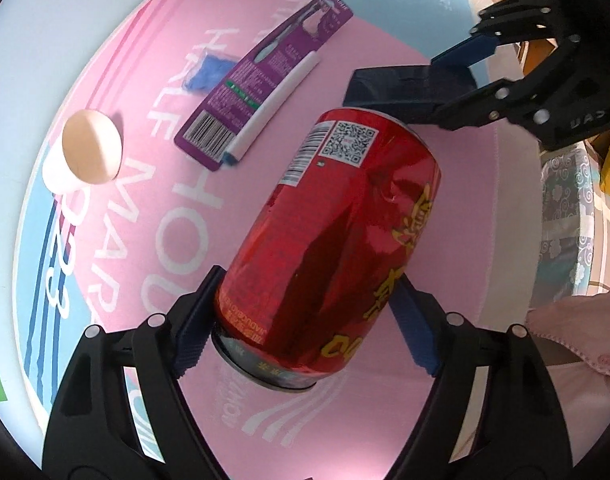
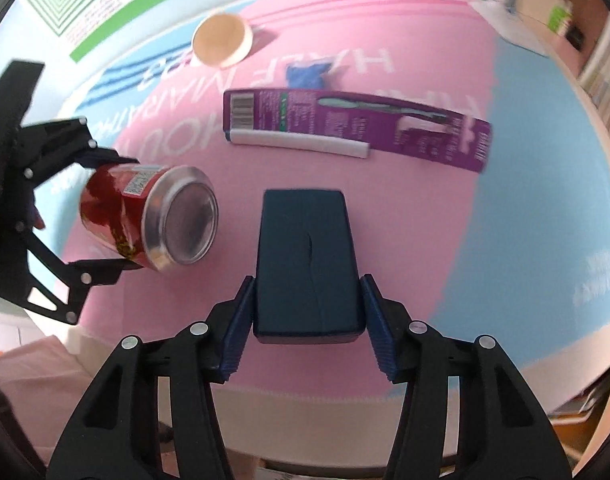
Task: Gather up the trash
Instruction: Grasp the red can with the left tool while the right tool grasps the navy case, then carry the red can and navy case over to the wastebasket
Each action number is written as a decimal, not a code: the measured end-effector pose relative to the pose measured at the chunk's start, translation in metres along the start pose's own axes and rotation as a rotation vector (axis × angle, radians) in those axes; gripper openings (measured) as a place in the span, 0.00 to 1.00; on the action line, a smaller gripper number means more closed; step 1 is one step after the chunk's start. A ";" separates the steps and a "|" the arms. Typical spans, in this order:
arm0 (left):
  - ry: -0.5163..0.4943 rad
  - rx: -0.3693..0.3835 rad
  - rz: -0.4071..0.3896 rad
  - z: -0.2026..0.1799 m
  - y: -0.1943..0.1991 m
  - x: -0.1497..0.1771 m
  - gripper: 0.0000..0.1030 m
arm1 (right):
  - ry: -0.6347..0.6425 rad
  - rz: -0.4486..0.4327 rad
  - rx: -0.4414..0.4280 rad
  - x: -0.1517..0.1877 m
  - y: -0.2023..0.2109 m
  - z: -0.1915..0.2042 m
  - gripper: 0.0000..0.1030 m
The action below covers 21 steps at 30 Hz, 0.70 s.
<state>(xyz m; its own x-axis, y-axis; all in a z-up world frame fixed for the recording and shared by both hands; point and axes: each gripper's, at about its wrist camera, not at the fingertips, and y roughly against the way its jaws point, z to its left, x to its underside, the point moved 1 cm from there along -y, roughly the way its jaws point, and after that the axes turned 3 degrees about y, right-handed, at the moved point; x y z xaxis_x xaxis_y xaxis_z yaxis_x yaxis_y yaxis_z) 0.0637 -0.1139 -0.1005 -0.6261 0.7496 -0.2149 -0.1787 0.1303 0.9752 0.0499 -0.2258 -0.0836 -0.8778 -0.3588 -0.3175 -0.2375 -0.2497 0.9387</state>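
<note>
On the left a paper cup (image 1: 89, 151) lies on its side on the pink and blue mat (image 1: 117, 240). The left gripper (image 1: 305, 330) is closed on a red can (image 1: 333, 240), held above the mat. To the right, the right gripper (image 2: 307, 322) clamps a dark blue box (image 2: 307, 256), near a purple package (image 2: 345, 128) with a white tube (image 2: 301, 142) beside it.

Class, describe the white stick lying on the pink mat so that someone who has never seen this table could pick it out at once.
Start at the big pink mat and find the long purple toothbrush card lying flat on it. The white stick lies along the card's near edge, seen from the right claw. It is the only thin, plain white, tube-like thing there, with a blue tip near the card's barcode end.
</note>
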 end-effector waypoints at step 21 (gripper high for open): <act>-0.366 0.104 -0.092 -0.192 0.030 -0.050 0.75 | -0.436 -0.171 0.176 0.193 0.131 -0.056 0.51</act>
<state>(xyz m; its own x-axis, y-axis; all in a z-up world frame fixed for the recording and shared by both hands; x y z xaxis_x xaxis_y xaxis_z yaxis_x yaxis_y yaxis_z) -0.0563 -0.2725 -0.0706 -0.2953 0.9114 -0.2867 -0.1315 0.2585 0.9570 -0.1274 -0.3782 -0.0297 -0.9035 0.0928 -0.4183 -0.4266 -0.1028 0.8986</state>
